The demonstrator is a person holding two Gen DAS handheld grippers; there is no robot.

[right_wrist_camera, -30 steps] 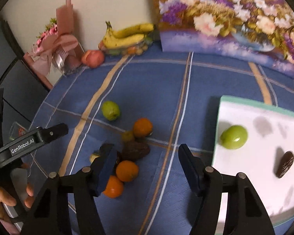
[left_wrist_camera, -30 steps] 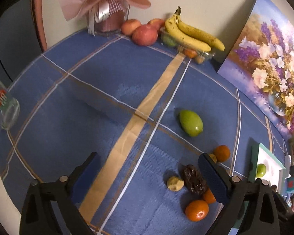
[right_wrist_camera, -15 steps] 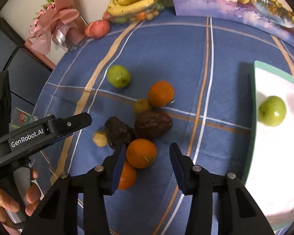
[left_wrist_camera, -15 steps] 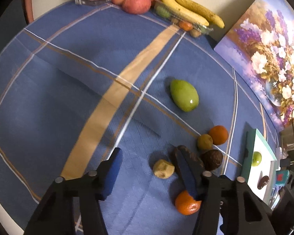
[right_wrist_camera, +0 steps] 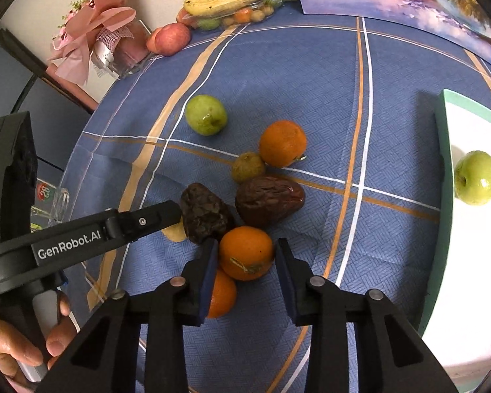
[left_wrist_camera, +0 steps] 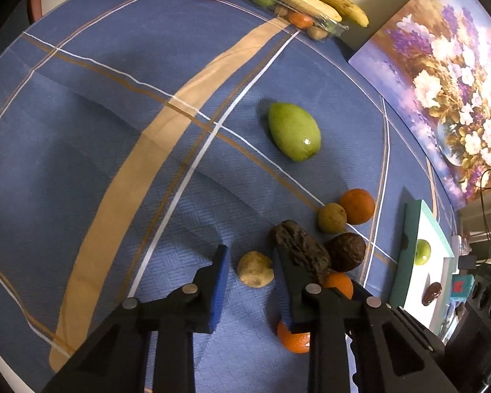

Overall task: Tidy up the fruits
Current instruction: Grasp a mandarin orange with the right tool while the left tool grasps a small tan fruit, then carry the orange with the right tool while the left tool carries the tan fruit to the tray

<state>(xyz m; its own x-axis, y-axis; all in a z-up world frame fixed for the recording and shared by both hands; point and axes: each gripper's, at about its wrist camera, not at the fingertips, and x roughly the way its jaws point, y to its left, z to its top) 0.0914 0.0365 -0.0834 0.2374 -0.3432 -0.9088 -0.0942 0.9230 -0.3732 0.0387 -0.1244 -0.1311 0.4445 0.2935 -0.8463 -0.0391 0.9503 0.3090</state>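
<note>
Right wrist view, near to far. Right gripper [right_wrist_camera: 245, 258]: jaws just narrowed around an orange [right_wrist_camera: 246, 252], which is enclosed between them; firm contact cannot be confirmed. Second orange [right_wrist_camera: 222, 293] is touching behind. Left gripper [left_wrist_camera: 250, 270]: jaws just narrowed around a pale small fruit [left_wrist_camera: 255, 268], with a gap visible on one side. Wrinkled dark fruits [right_wrist_camera: 268, 199], third orange [right_wrist_camera: 283, 144] and green fruit [right_wrist_camera: 206, 114] are clustered mid-bench. White tray [right_wrist_camera: 442, 150], at the bench's right edge, is judged the sorting destination; a green apple [right_wrist_camera: 476, 181] is held there.
</note>
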